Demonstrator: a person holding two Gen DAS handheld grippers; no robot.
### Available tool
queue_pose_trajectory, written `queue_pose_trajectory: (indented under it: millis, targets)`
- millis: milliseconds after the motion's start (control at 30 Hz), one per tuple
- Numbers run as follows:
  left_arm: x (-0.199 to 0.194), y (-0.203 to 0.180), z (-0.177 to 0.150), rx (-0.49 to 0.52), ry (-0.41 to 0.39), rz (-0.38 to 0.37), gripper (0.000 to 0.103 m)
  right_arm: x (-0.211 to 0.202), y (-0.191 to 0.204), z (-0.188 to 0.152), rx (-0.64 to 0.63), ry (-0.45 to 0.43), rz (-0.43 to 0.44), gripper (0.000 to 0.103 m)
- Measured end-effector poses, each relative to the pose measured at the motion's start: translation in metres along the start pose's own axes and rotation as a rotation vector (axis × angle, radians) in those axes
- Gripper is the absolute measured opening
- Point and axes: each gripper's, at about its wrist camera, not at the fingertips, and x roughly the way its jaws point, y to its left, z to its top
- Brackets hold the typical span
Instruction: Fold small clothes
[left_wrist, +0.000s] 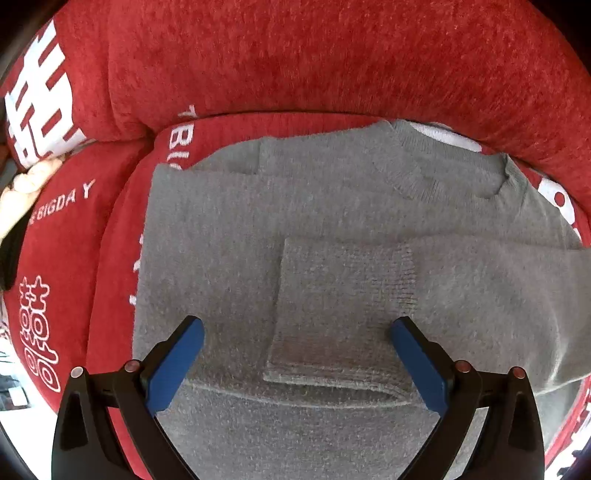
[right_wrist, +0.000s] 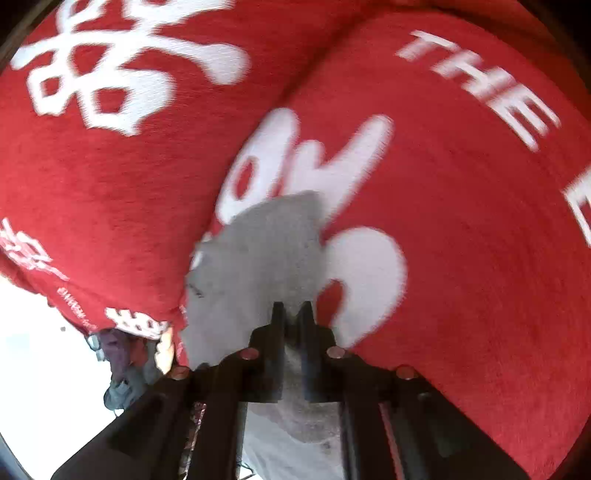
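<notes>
Grey sweater is spread mid-frame on red blanket, folded sleeve lying between wide-open left gripper; its cloth is pinched low-centre by closed right gripper.

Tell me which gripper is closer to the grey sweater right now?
Right. The right gripper is shut on a fold of the grey sweater, touching it. The left gripper is open above the folded-in sleeve cuff, gripping nothing.
</notes>
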Motion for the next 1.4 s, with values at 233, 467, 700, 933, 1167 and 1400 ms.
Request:
queue_pose_trajectory:
  millis: [233,467,700,933,1167,1400]
  targets:
    - [0.002,-0.002,0.004,0.01,-0.009,0.003,0.102,0.009,-0.008,0.006,-0.084,0.032,-0.254,0.007]
    - [-0.023,0.029,-0.006,0.047,-0.021,0.0,0.102,-0.021,0.003,-0.02,-0.052,-0.03,-0.287,0.018]
    - [-0.031,0.033,-0.017,0.073,-0.012,-0.069,0.102,-0.035,0.02,-0.078,-0.064,-0.001,-0.296,0.032]
    - [-0.014,0.012,-0.016,0.074,0.079,-0.226,0.051,0.001,0.033,-0.12,-0.102,0.091,-0.289,0.033]
    - [-0.033,0.02,-0.029,0.068,0.026,-0.267,0.018,0.011,0.03,-0.122,-0.07,0.111,-0.288,0.033]
    - [-0.038,0.019,-0.047,0.11,-0.05,-0.038,0.078,0.015,0.027,-0.121,-0.082,0.131,-0.298,0.033]
